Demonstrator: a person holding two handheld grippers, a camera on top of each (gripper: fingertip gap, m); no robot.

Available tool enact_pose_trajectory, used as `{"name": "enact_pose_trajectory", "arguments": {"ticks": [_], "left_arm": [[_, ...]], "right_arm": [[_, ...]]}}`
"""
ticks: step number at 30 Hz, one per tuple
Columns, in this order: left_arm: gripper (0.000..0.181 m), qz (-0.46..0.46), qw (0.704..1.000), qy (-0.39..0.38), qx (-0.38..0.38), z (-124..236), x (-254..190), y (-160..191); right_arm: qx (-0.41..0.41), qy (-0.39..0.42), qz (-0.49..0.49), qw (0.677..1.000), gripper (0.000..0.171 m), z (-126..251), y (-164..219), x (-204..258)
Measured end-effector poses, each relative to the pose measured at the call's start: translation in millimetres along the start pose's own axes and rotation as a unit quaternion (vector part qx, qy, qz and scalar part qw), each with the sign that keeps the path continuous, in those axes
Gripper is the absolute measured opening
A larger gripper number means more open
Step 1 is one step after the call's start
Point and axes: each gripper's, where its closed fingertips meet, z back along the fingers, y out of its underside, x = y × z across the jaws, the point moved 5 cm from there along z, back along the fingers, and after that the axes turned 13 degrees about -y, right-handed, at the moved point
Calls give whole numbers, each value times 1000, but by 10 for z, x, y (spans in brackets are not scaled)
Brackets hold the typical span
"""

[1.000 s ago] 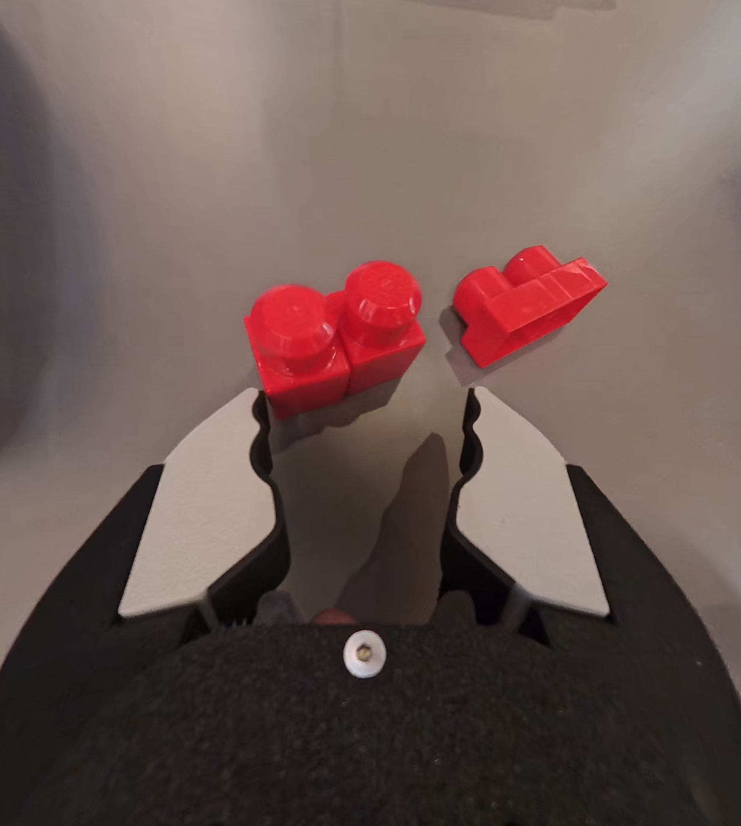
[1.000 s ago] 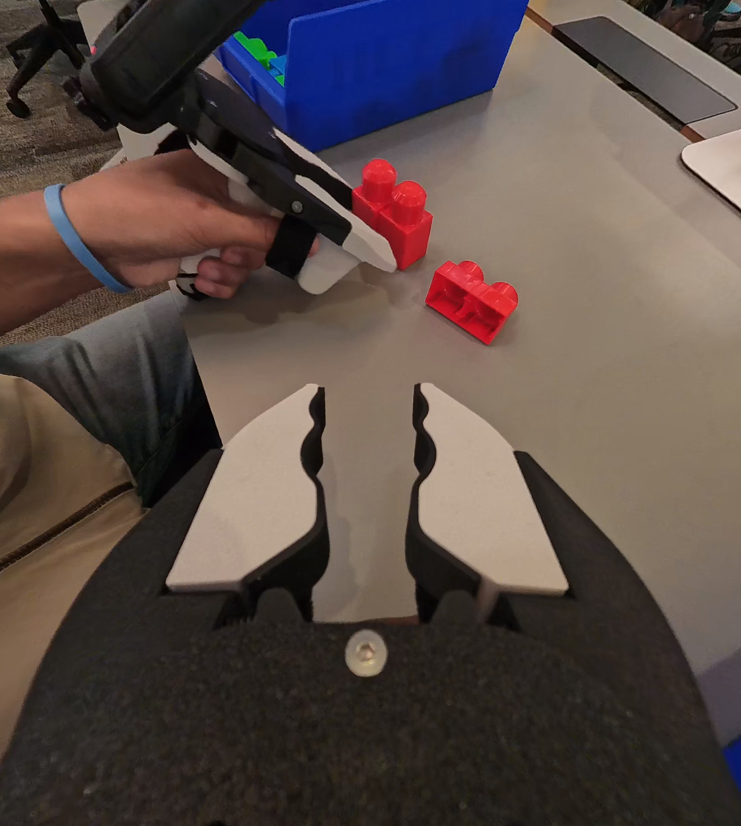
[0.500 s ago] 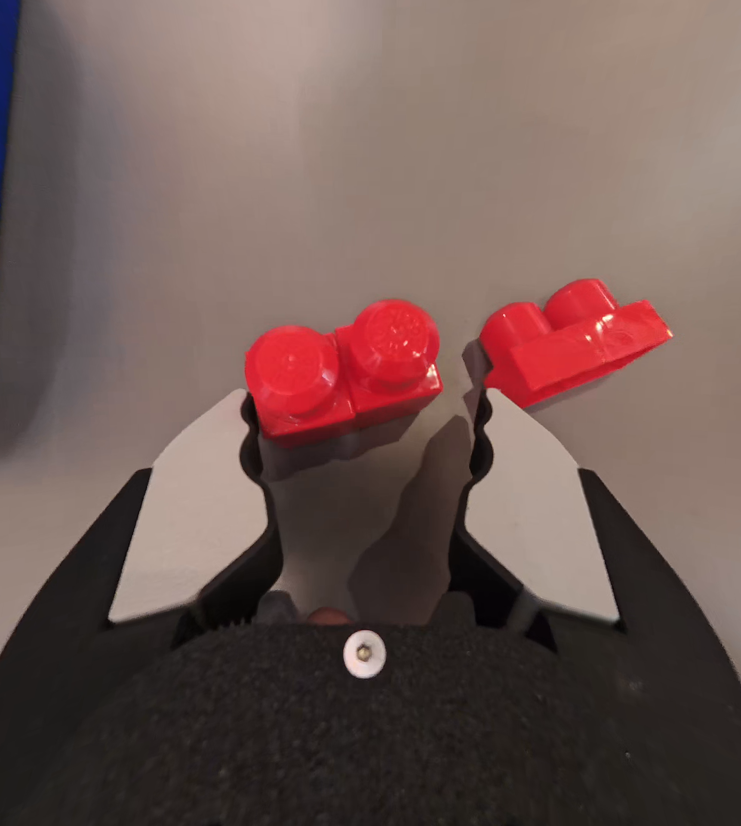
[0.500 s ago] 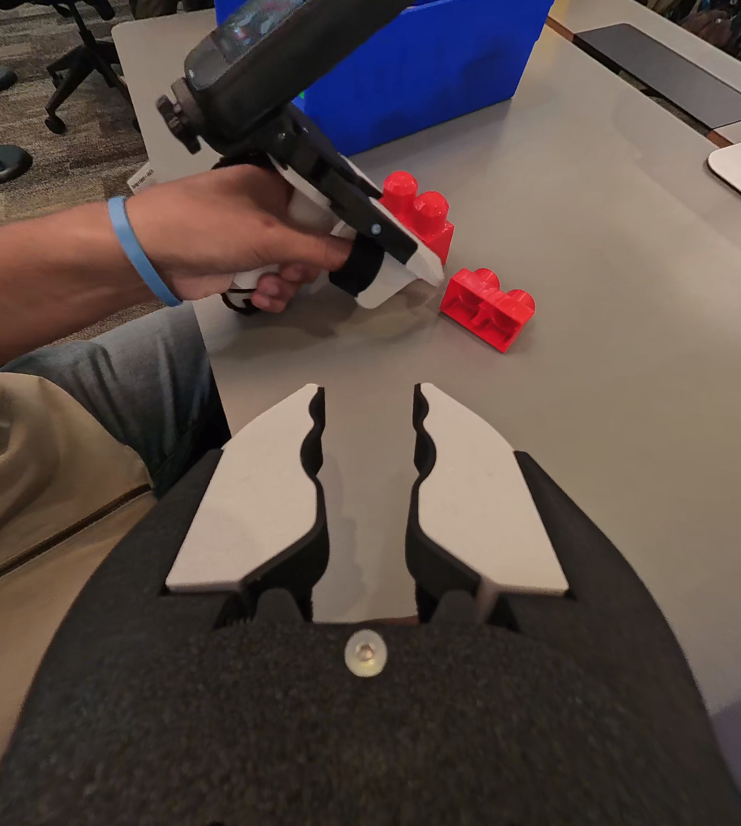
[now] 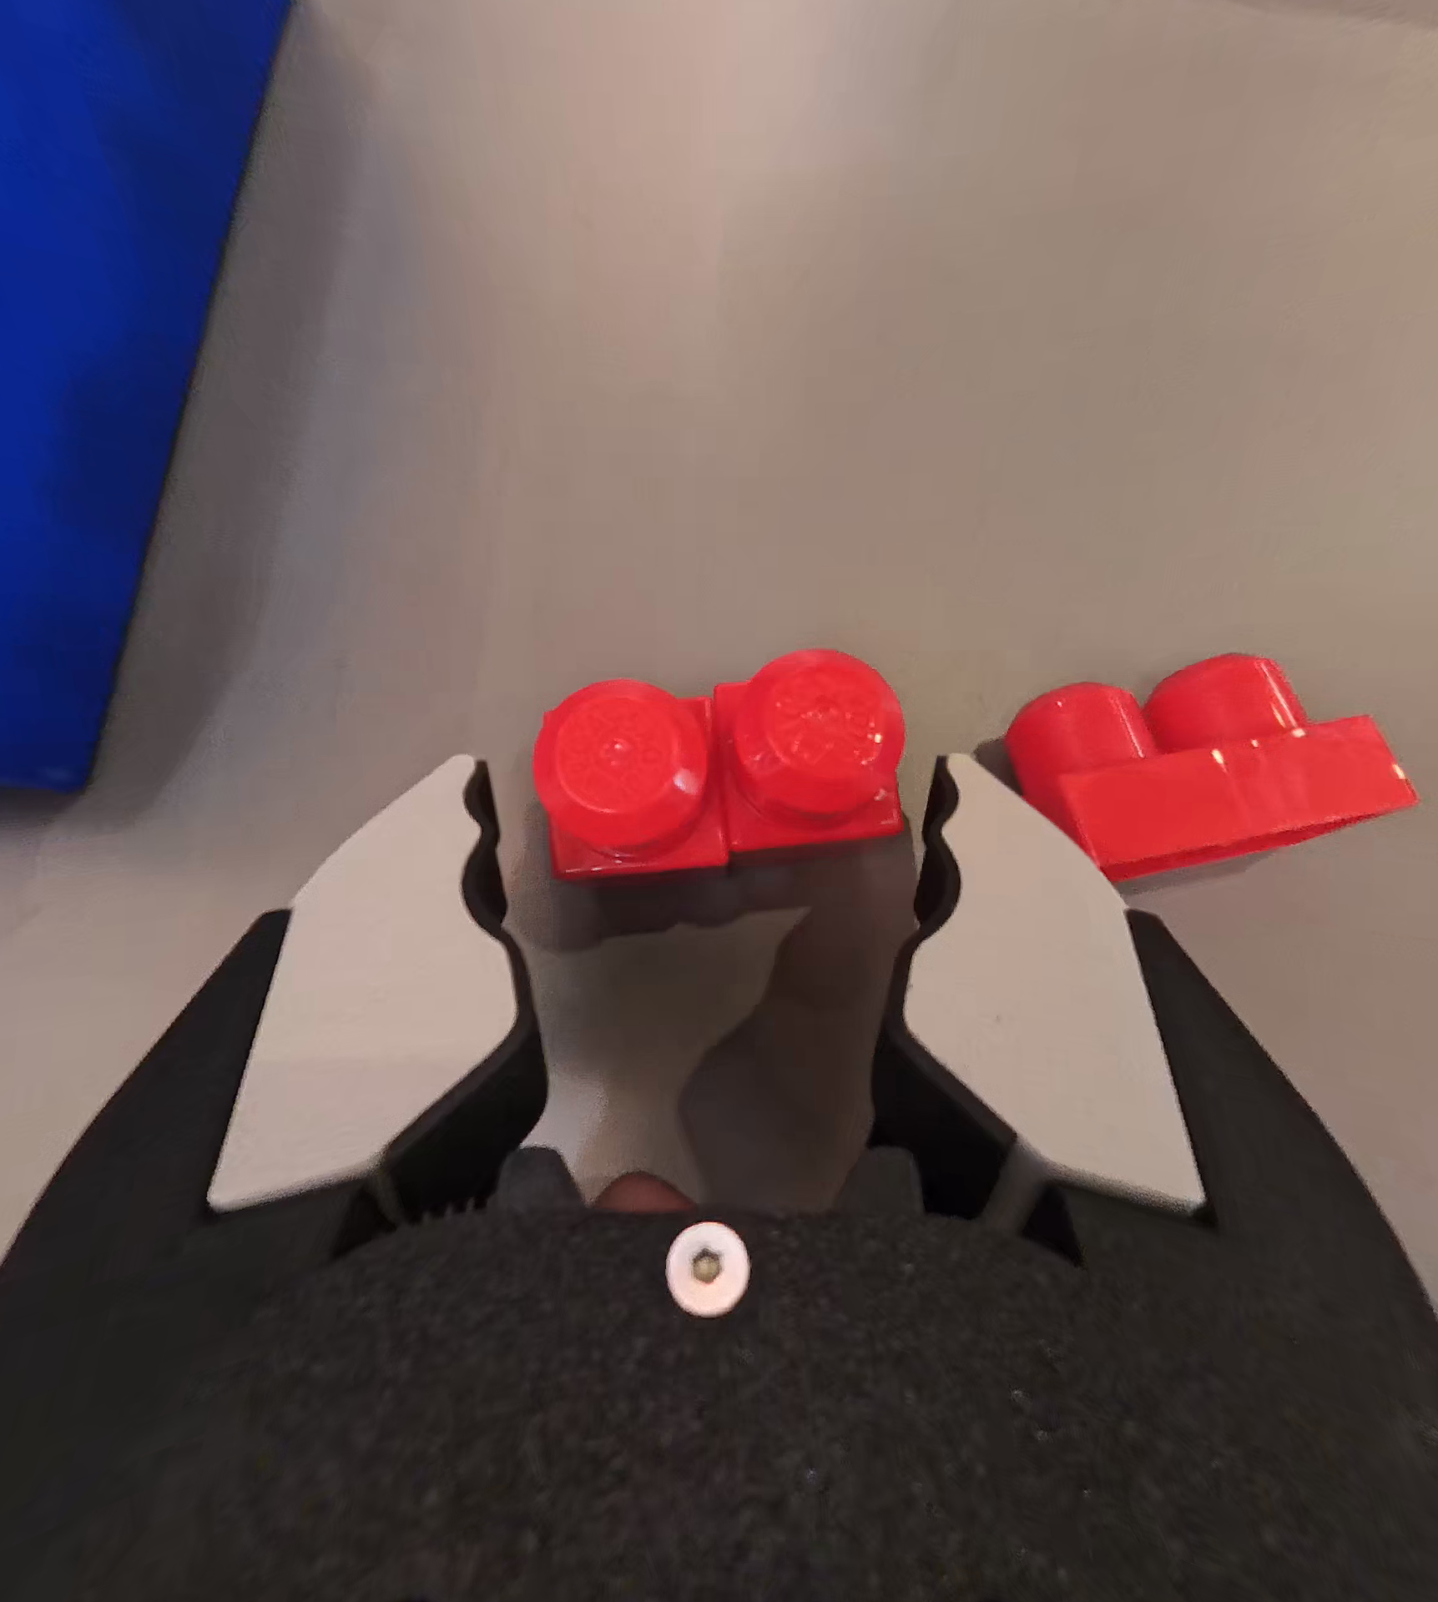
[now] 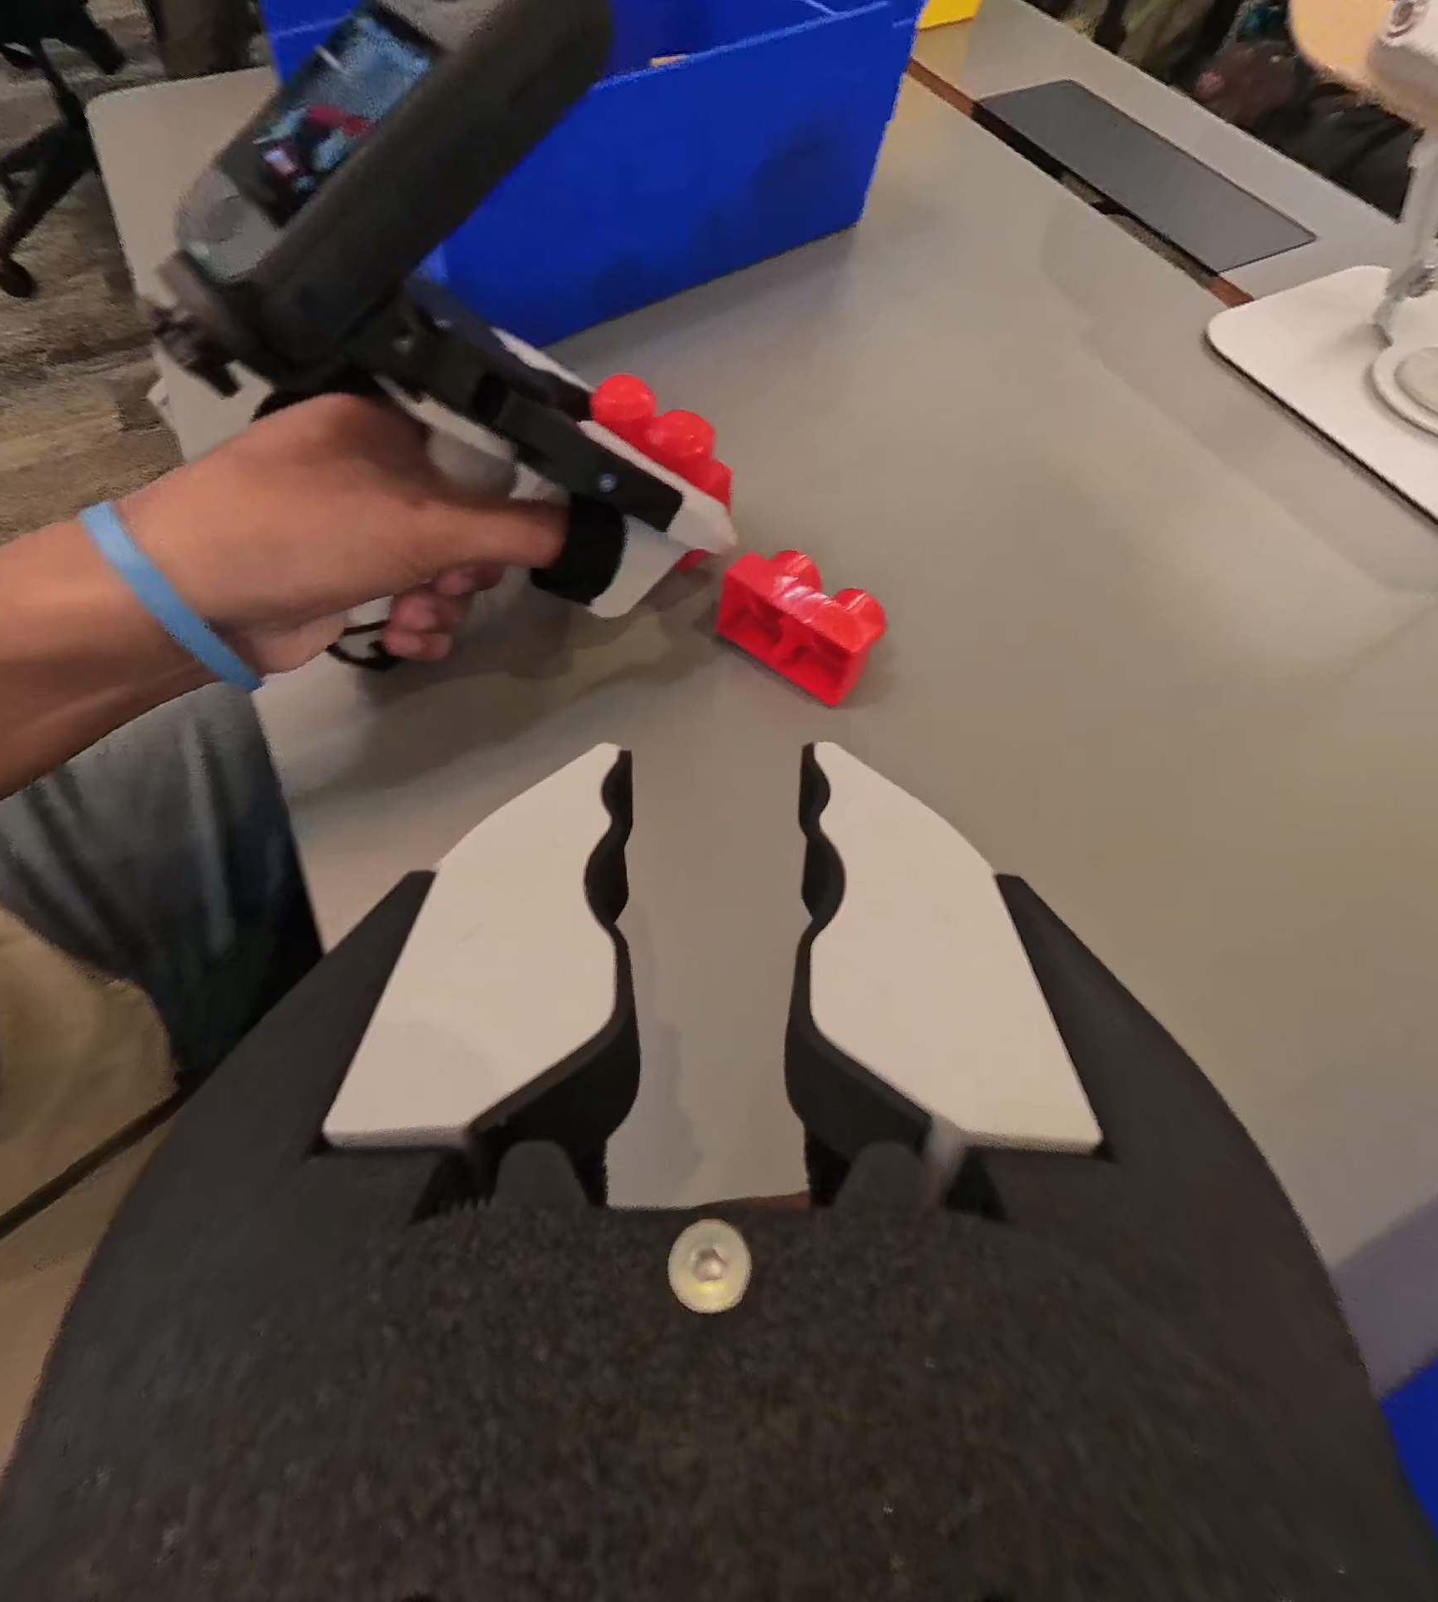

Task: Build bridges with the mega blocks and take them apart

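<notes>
A red two-stud mega block point(image 5: 719, 771) stands upright on the grey table point(image 5: 871, 347). My left gripper point(image 5: 706, 784) is open, with one fingertip on either side of this block and small gaps between them. A second red block point(image 5: 1209, 780) lies tipped on its side just right of my right finger. In the right wrist view, my right gripper point(image 6: 715, 754) is open and empty, hovering over the table short of the tipped block point(image 6: 797, 624). There the left gripper point(image 6: 698, 524) partly hides the upright block point(image 6: 663, 433).
A blue bin point(image 6: 680, 165) stands behind the blocks; its wall shows at far left in the left wrist view point(image 5: 47, 347). A person's hand point(image 6: 334, 520) with a blue wristband holds the left gripper. A black pad point(image 6: 1131, 165) and a white stand base point(image 6: 1374, 381) sit at the right. To the tipped block point(image 6: 797, 624): left tips about 6 cm, right tips about 12 cm. Look for it in the left wrist view point(image 5: 1273, 836) too.
My left gripper has moved forward and swung so its open fingers now flank the upright block. The right gripper stays open and has shifted slightly. Neither block has moved.
</notes>
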Motion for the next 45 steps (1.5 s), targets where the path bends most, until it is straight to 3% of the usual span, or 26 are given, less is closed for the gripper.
{"name": "enact_pose_trajectory", "arguments": {"ticks": [8,22,41,45], "left_arm": [[90,35,999,-34,19,-68,-16,17],[92,25,997,-68,33,-208,50,-17],[84,2,999,-36,27,-192,13,-10],[84,-35,999,9,19,-156,-44,1]], "right_arm": [[-5,11,-1,1000,36,-97,-77,-357],[-19,-22,9,1000,35,-282,-39,-371],[-11,-22,0,1000,34,-263,15,-358],[-7,-19,0,1000,34,-250,18,-361]]}}
